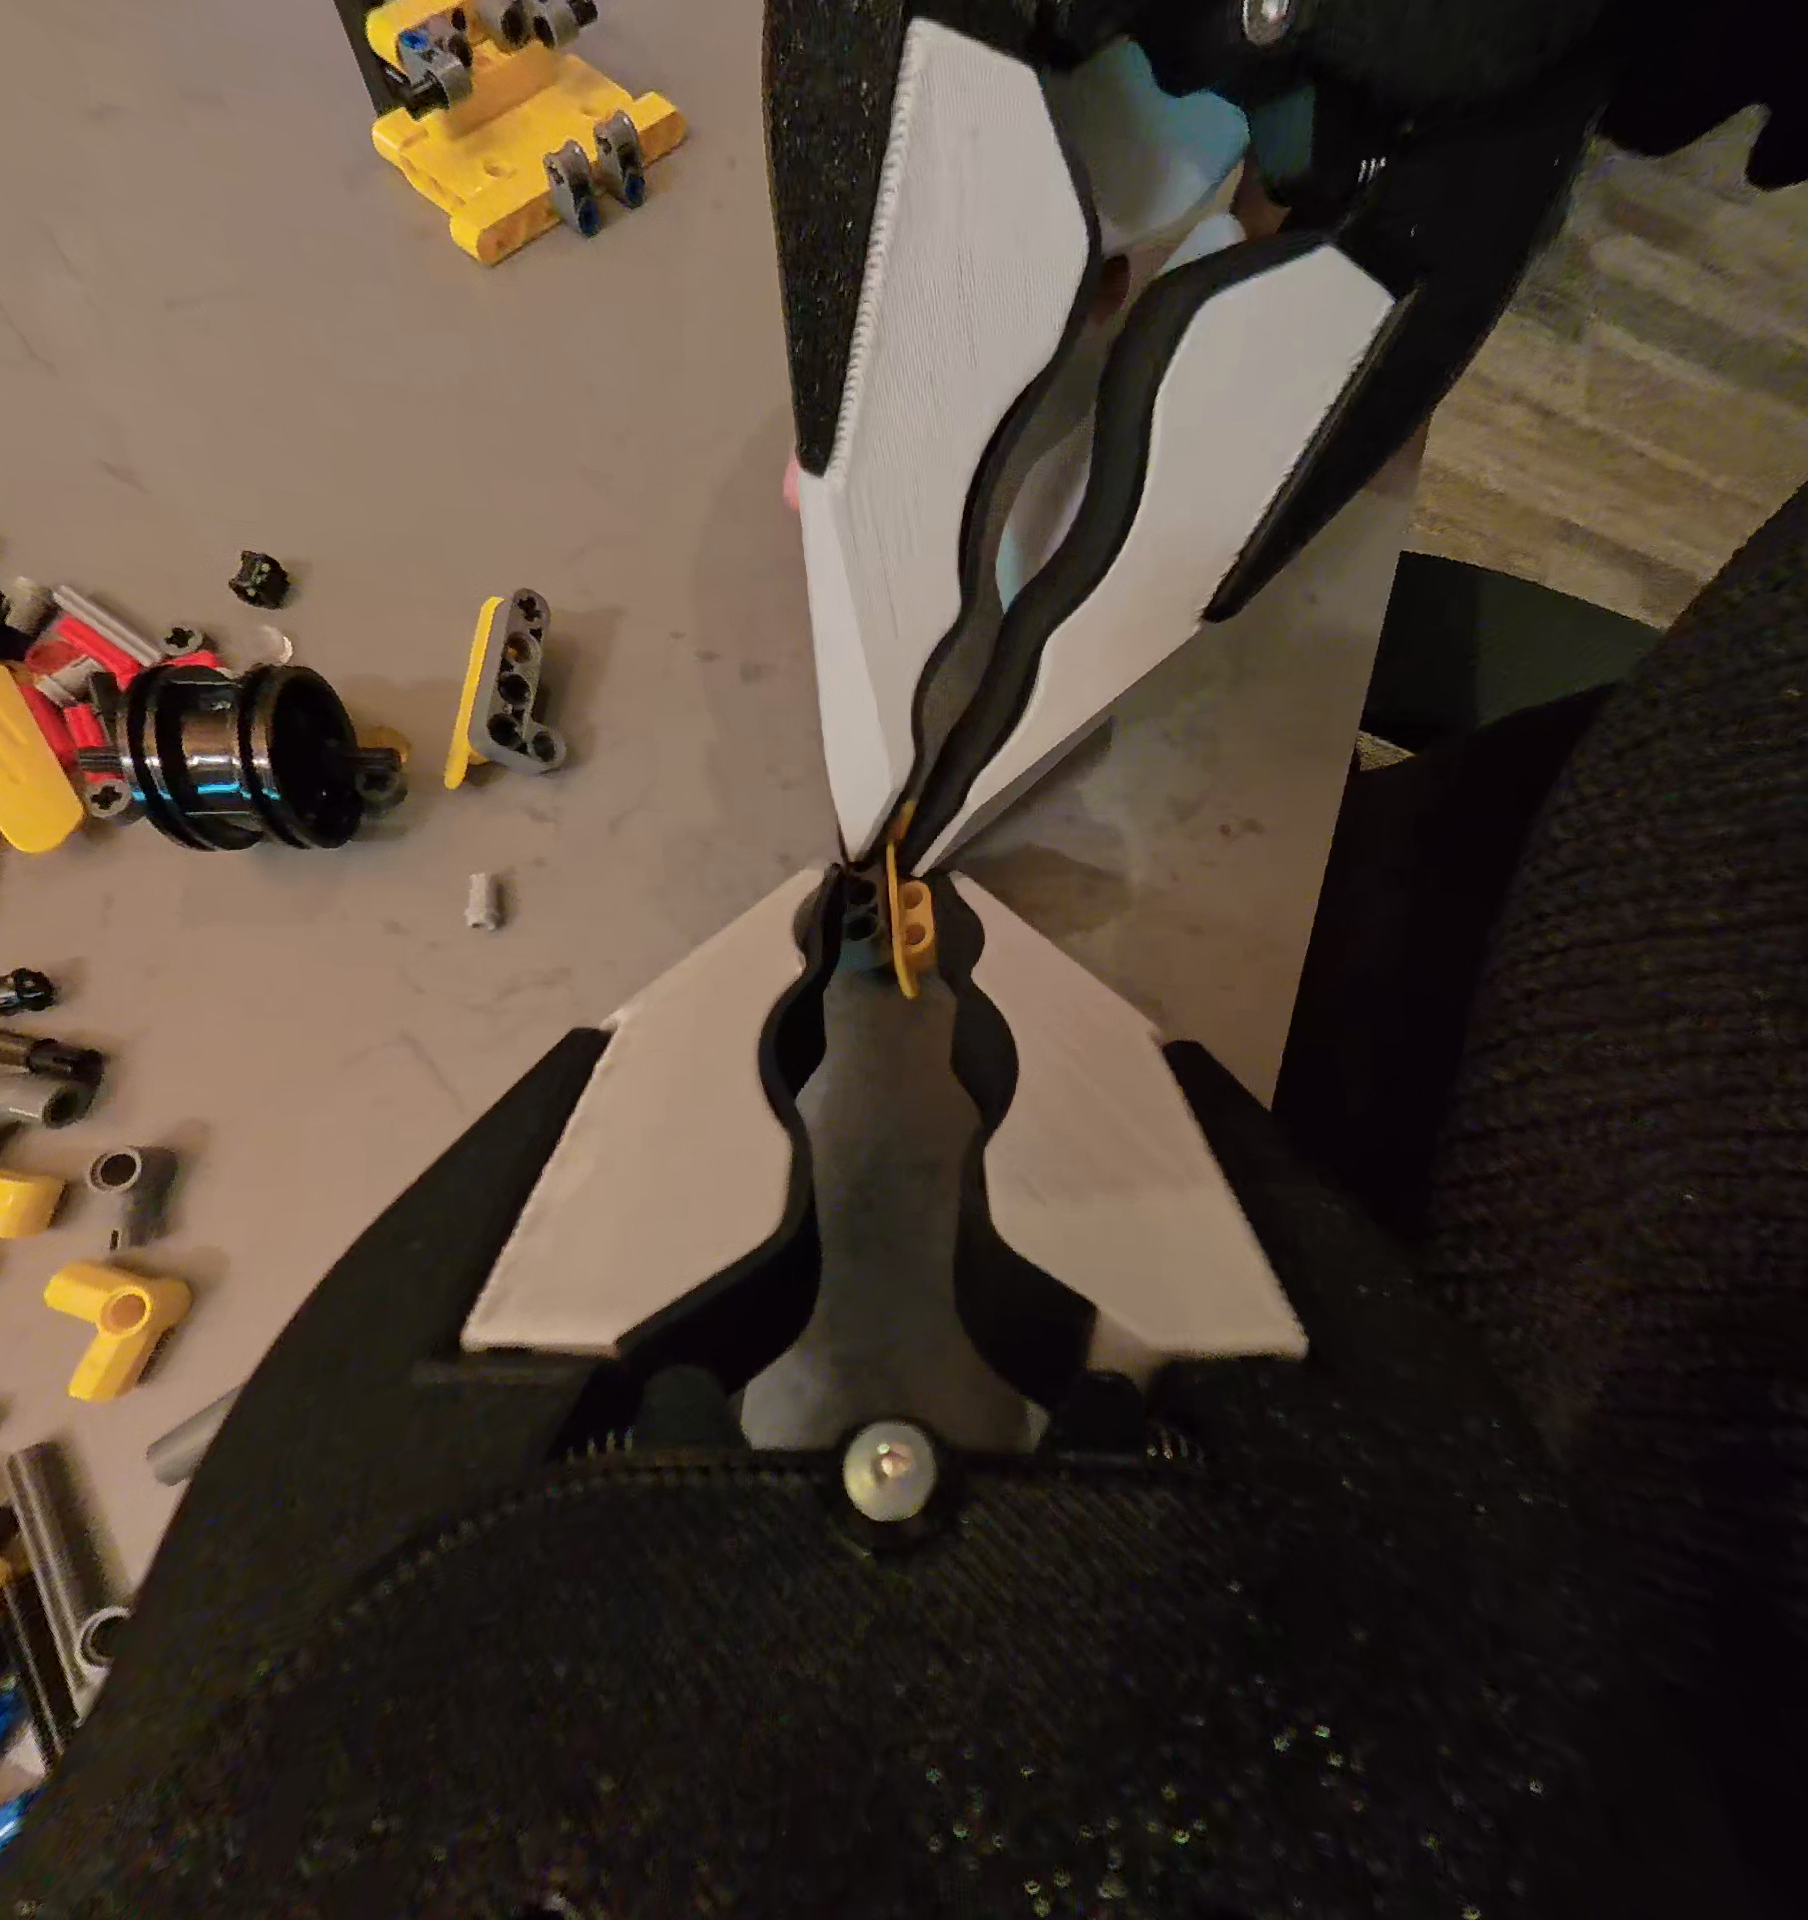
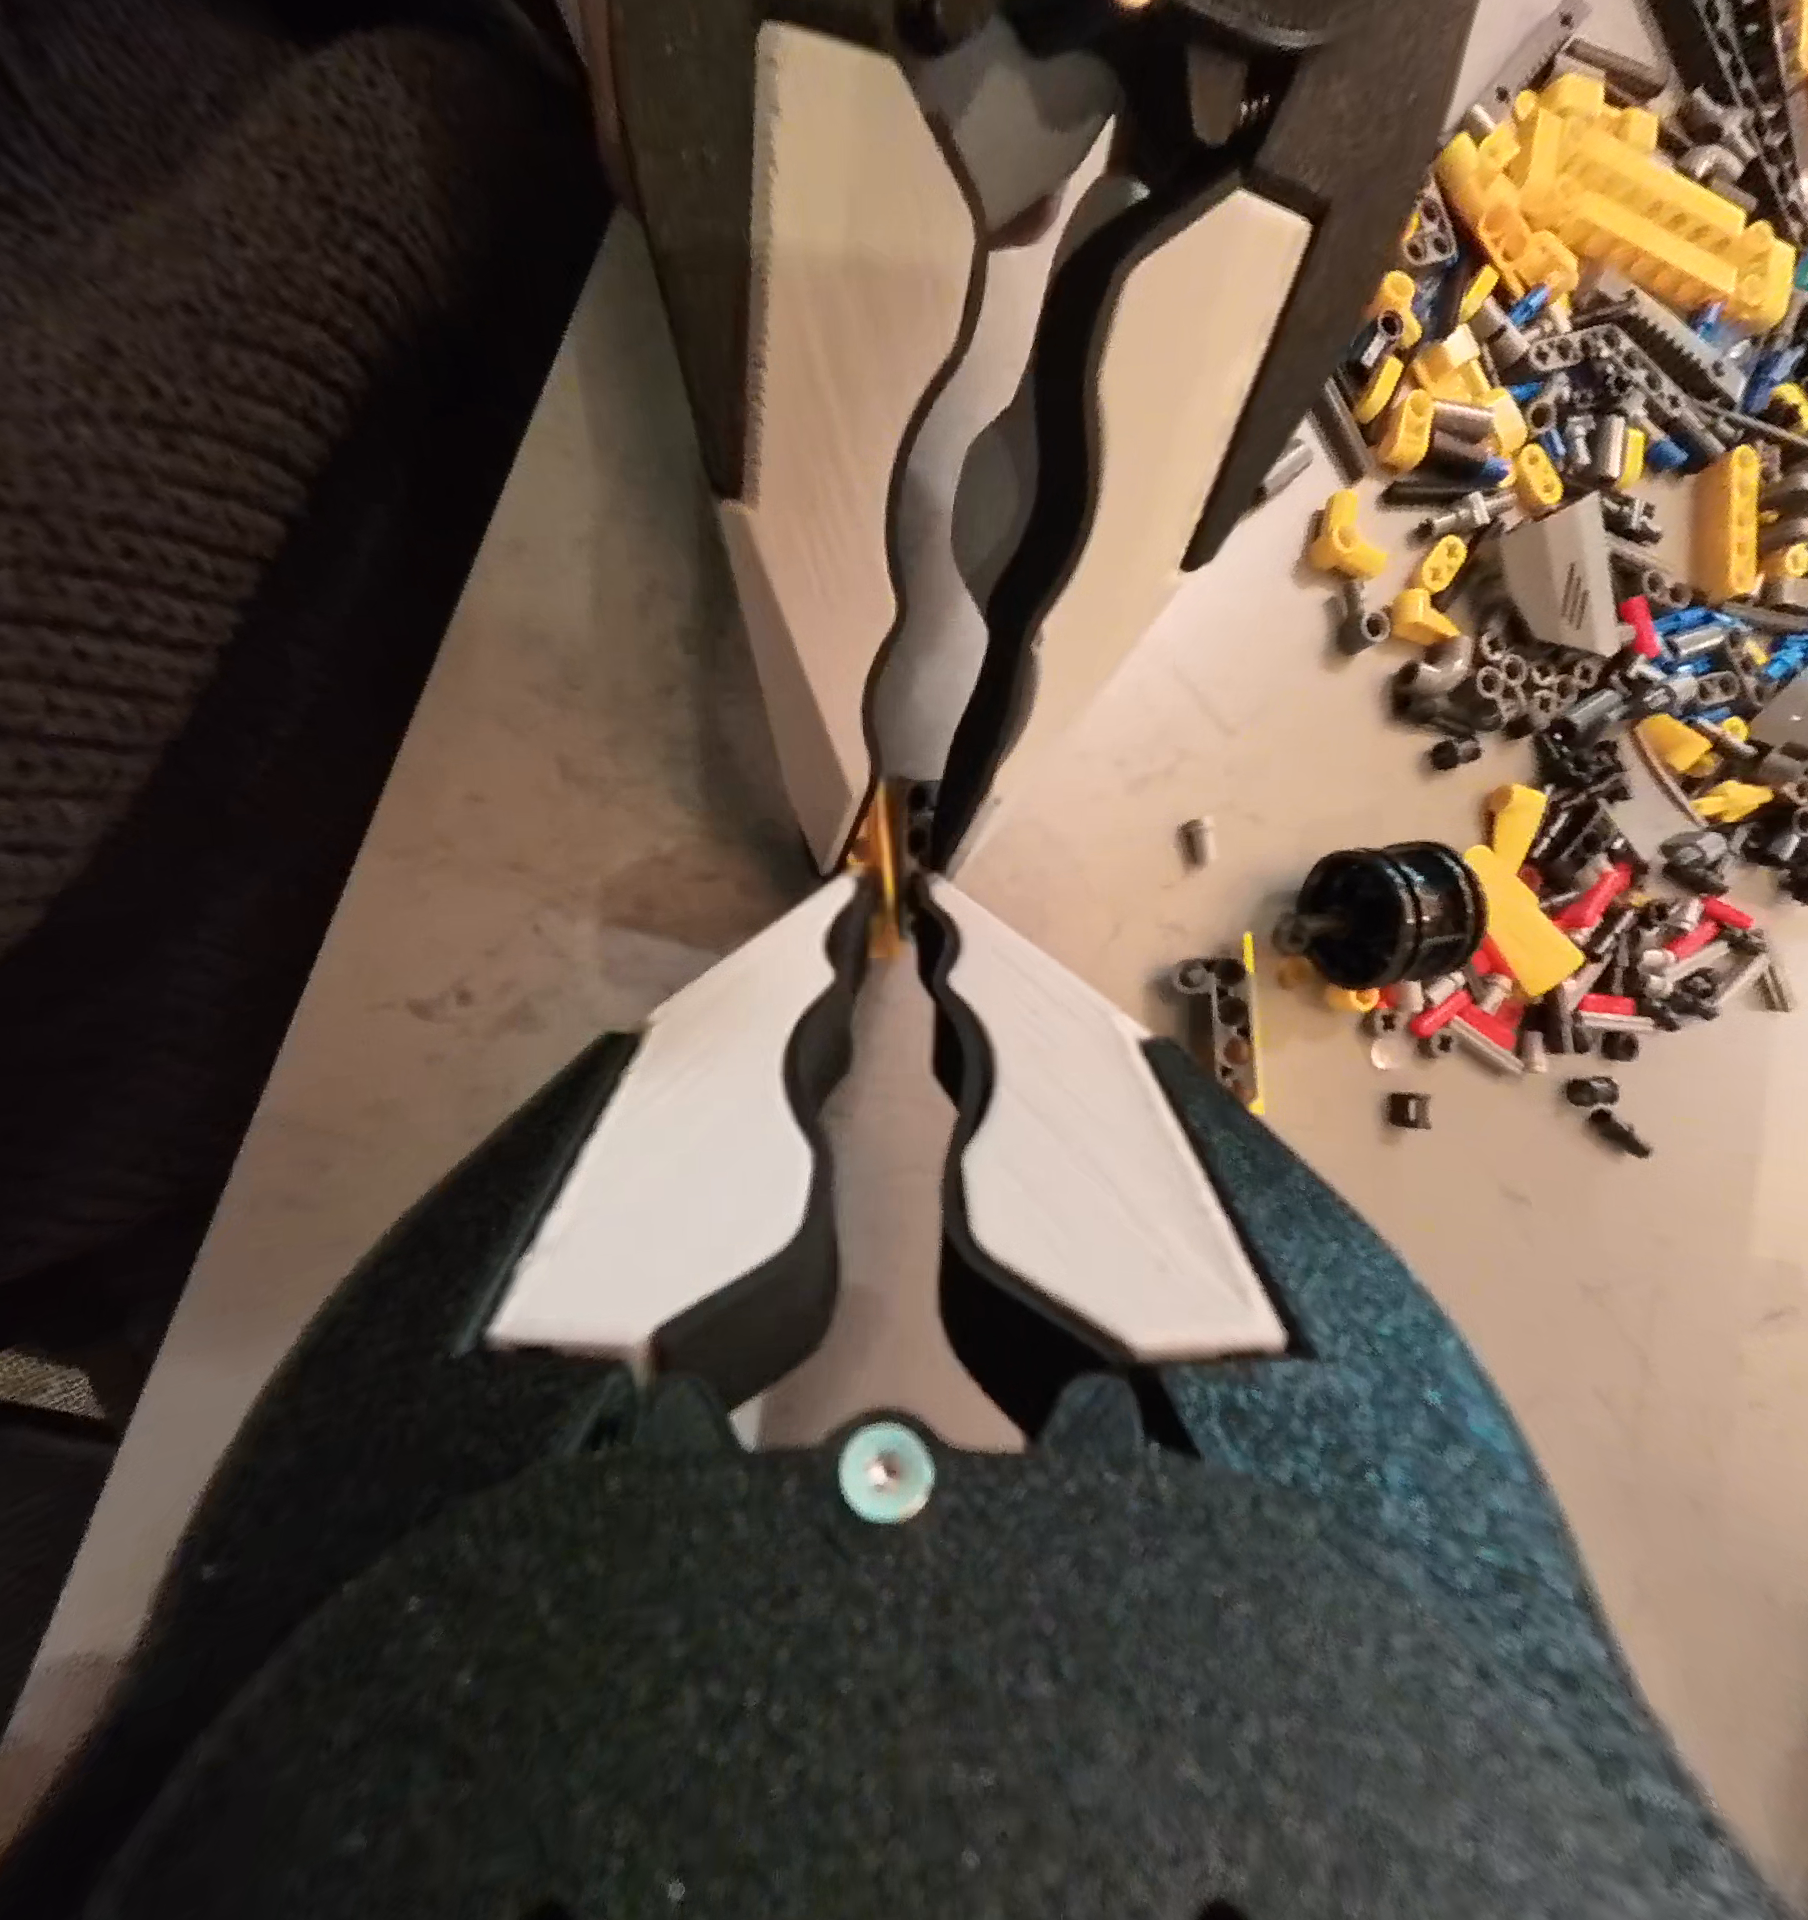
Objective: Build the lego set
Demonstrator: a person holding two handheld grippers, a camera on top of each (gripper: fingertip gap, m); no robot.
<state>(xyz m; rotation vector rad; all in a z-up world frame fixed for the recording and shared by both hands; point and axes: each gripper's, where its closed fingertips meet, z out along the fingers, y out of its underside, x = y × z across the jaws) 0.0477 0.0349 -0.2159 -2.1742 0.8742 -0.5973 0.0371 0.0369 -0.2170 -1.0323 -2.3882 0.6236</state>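
Note:
My left gripper [image 1: 884, 896] and right gripper [image 2: 884, 906] meet tip to tip above a grey table [image 1: 464, 436]. The left gripper is shut on a small dark holed beam [image 1: 858, 902], which also shows in the right wrist view [image 2: 919, 821]. The right gripper is shut on a thin yellow holed piece [image 2: 884, 894], which lies flat against the dark beam; it also shows in the left wrist view [image 1: 912, 923]. In the left wrist view the right gripper [image 1: 895, 831] comes down from the top. In the right wrist view the left gripper [image 2: 905, 821] comes down from the top.
A yellow part-built assembly [image 1: 526, 135] stands at the far left. A black wheel hub [image 1: 245, 753], a grey-and-yellow angled beam [image 1: 510, 691], a small grey pin [image 1: 484, 899] and loose parts lie left. A big pile of parts [image 2: 1606, 468] lies right. A dark knit sleeve [image 2: 204, 416] is beside the table edge. Less than 4 cm separates the two grippers' tips. The right tips stand about 6 cm off the small grey pin [image 1: 484, 899].

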